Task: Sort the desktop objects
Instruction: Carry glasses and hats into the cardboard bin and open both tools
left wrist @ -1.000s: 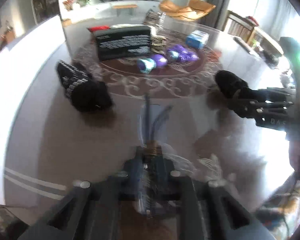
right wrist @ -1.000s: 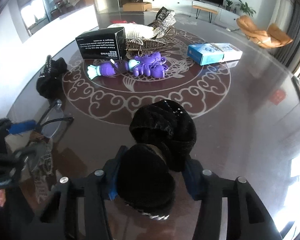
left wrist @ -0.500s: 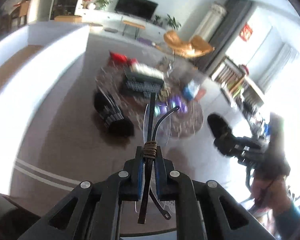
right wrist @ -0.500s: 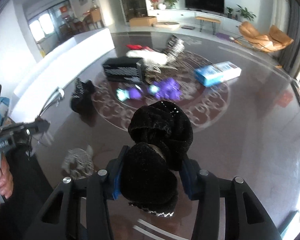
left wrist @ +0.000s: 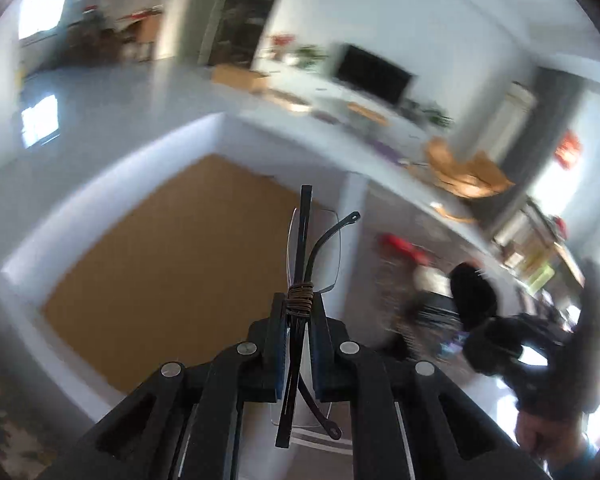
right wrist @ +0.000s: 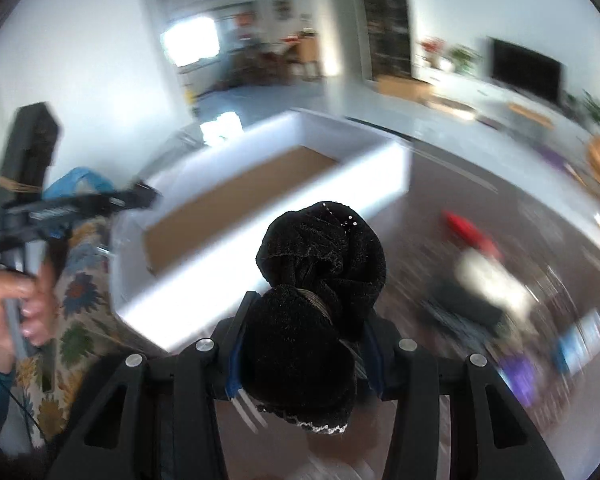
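Left gripper: clamped on folded eyeglasses.
Right gripper: clamped on black beanie.
Advice: release low over white box at 11 o'clock (lenses scratch easily).

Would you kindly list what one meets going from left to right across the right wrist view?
Hand holding the left gripper → white box → black fabric bundle in the jaws → red object on the table.

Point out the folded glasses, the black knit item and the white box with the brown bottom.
glasses (left wrist: 300, 264), left wrist view, on the folded temple arm.
black knit item (right wrist: 320, 256), right wrist view, on its upper bunch.
white box (right wrist: 340, 168), right wrist view, on its near wall.
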Action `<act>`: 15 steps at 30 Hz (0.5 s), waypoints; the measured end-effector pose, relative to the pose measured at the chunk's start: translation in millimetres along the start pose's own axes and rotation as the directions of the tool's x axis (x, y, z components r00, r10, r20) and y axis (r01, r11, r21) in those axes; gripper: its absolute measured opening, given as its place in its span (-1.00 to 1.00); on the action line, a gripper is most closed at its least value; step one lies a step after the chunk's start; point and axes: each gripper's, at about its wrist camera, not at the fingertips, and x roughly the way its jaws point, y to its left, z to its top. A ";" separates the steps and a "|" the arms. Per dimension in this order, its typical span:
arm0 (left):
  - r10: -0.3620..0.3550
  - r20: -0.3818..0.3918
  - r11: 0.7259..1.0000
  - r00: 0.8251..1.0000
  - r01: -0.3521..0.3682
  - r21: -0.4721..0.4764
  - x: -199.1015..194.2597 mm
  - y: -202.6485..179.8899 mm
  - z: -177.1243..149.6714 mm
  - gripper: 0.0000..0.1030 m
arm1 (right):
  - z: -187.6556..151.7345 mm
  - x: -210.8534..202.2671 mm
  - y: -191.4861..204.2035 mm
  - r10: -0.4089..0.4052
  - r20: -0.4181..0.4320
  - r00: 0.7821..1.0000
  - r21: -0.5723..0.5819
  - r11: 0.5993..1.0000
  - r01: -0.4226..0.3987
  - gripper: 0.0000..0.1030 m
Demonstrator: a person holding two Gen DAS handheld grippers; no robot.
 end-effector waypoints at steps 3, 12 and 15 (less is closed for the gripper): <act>0.117 -0.032 0.992 0.993 -0.118 -0.049 21.4 40.4 8.0 -0.81 | 38.4 50.9 37.1 0.064 -0.024 0.998 -0.036 0.997 -0.064 -0.08; 0.367 -0.231 0.927 0.901 -0.376 0.006 72.6 88.1 -5.5 0.58 | 57.9 184.1 82.6 -0.009 -0.224 0.975 -0.142 0.990 -0.024 0.46; 0.414 -0.229 0.910 0.881 -0.408 0.075 76.6 74.4 -13.3 0.58 | 46.3 186.2 91.2 -0.066 -0.225 0.972 -0.250 0.968 0.008 0.47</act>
